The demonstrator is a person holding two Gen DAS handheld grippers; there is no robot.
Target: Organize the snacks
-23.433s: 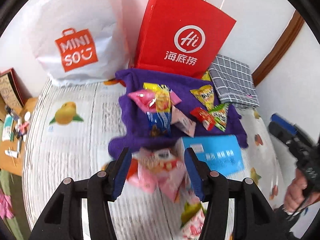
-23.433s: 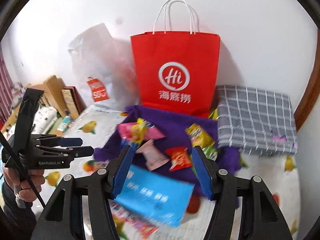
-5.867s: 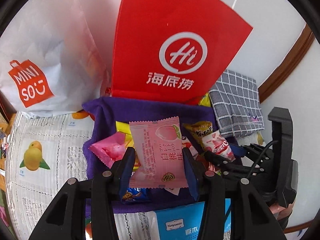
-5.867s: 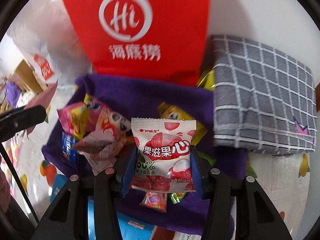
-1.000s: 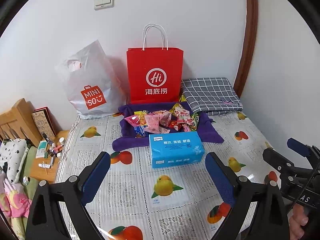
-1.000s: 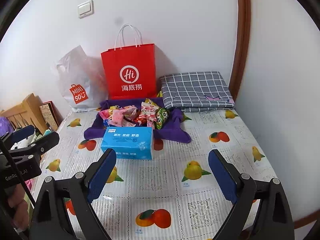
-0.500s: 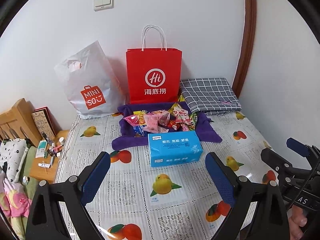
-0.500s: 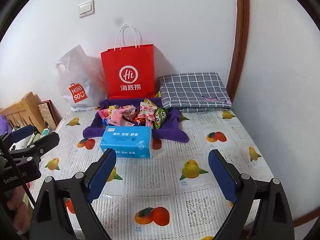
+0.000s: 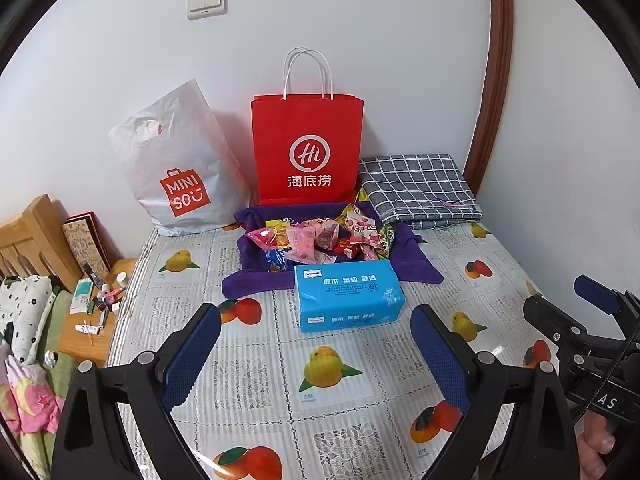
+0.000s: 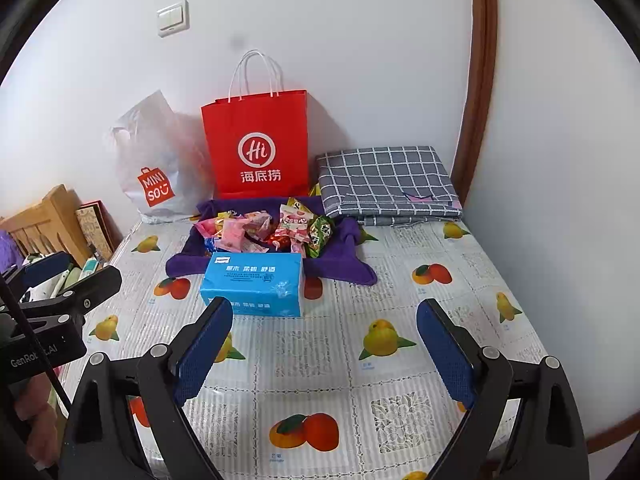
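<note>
On the table [image 9: 256,384], at twelve o'clock from both grippers, one heap of snacks [image 9: 320,238] lies on one purple cloth [image 9: 256,280], behind one blue tissue pack [image 9: 346,296]. Two bags stand behind. Left gripper [image 9: 316,350] and right gripper [image 10: 325,340] hover, fingers wide apart, empty.

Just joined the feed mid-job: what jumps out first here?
The bright red paper bag standing against the back wall, with a white Miniso bag to its left. In front of it, colourful snack packets heaped on a purple cloth, and a blue tissue pack just in front of the pile.
</note>
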